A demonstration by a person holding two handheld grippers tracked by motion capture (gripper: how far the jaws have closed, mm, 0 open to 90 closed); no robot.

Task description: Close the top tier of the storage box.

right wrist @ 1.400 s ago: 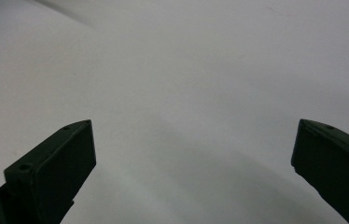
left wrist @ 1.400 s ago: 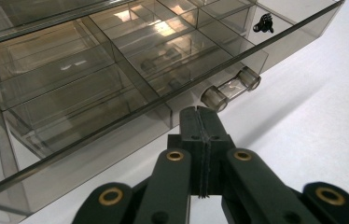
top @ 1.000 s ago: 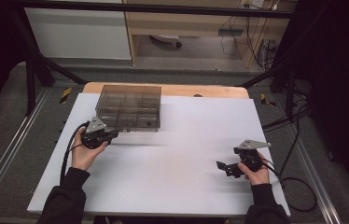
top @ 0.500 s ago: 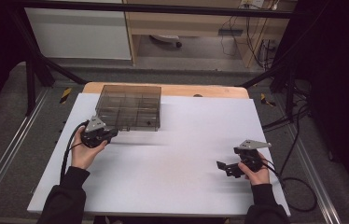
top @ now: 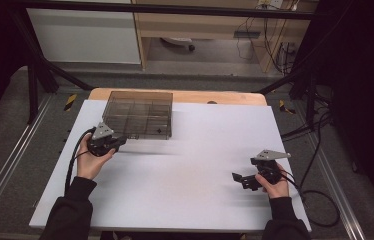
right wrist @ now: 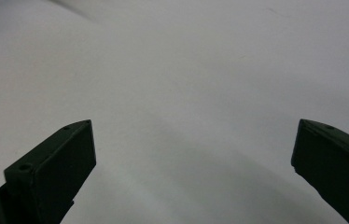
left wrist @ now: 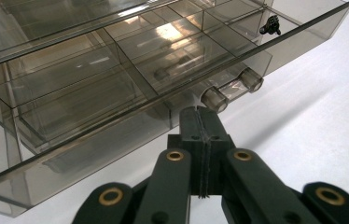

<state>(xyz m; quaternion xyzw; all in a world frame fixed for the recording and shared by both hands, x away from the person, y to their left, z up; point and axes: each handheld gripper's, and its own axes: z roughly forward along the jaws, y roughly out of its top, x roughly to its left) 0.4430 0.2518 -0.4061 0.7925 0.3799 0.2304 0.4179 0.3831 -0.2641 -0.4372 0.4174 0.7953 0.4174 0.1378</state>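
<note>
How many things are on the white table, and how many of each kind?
Smoky clear plastic compartment box: 1
Black claws held in hands: 2, the left claw shut at the box's front edge, the right claw open over the bare table
Total: 3

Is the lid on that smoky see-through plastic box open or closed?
Closed. The smoky transparent plastic compartment box has its flat lid lying level over the dividers, edge flush along the front wall above the clear latch.
</note>
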